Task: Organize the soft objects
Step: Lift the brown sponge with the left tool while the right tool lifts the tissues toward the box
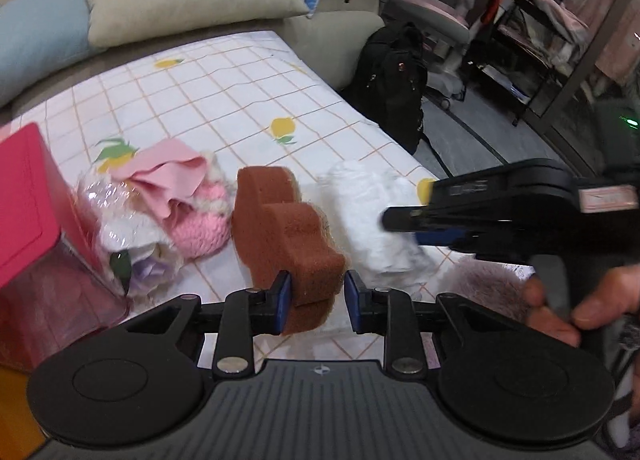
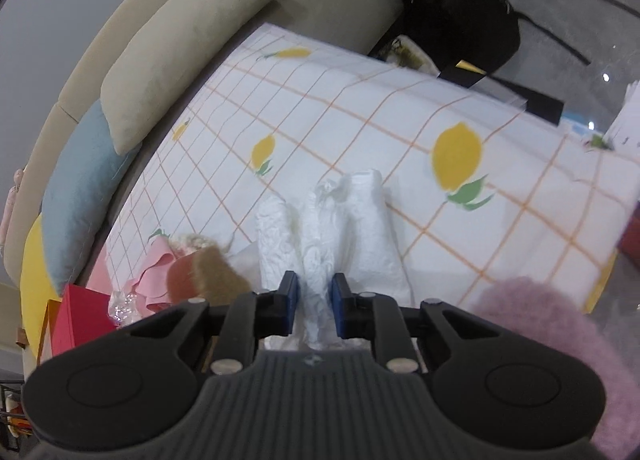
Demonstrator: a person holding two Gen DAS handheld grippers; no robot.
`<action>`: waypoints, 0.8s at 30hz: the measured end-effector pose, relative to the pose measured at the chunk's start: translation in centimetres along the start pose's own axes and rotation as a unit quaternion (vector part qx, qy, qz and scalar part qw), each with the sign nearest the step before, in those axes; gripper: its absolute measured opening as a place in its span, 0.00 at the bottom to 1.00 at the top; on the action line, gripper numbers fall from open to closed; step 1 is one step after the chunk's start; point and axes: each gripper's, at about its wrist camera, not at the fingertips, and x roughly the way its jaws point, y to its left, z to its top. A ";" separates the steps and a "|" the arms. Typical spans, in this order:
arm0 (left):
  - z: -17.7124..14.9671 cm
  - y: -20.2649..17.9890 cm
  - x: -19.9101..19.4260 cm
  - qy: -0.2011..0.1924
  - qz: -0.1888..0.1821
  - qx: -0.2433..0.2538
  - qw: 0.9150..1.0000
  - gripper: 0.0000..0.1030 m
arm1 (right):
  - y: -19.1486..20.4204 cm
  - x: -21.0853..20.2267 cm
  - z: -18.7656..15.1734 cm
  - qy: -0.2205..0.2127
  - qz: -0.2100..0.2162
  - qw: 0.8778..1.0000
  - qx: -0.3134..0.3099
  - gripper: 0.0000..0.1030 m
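The left gripper (image 1: 316, 302) is clamped on the near end of a brown sponge (image 1: 280, 227), one blue pad on each side. The sponge's long axis runs away from the camera, tilted up and slightly left over the lemon-print cloth (image 1: 224, 91). Left of it lies a heap of soft things: a pink cloth (image 1: 168, 175) over a pink knitted piece (image 1: 200, 227), beside a red box (image 1: 28, 203).

The right gripper (image 2: 314, 306) pinches a crumpled white plastic bag (image 2: 340, 219) between its nearly closed pads; the bag stretches straight ahead from the fingers, lying on the cloth.

Only the left wrist view shows the right gripper from the side, with the person's hand (image 1: 568, 304) on its handle, and the box's clear lower part. Only the right wrist view shows the sponge's tan face (image 2: 216, 272) and a fluffy pink-purple item (image 2: 560, 332) at the lower right.
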 end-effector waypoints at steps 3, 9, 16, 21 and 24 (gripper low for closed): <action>-0.4 -0.2 -0.3 -0.004 0.002 0.001 1.000 0.31 | -0.4 -1.9 -0.2 -0.030 0.013 0.999 -0.005 0.14; -0.8 -0.5 -2.5 -0.047 0.007 0.001 0.999 0.28 | -0.1 -5.0 -1.0 -0.052 0.017 0.998 -0.041 0.14; -1.5 -0.6 -7.0 -0.100 0.020 0.008 0.995 0.06 | 1.2 -6.0 -2.5 -0.037 0.021 0.996 -0.075 0.14; -2.8 -0.1 -7.8 -0.082 0.012 0.006 0.997 0.04 | 3.3 -5.2 -3.8 -0.002 0.019 0.994 -0.110 0.14; -4.8 0.0 -7.6 -0.054 0.001 0.016 0.998 0.04 | 4.3 -5.0 -4.9 0.006 0.010 0.991 -0.134 0.14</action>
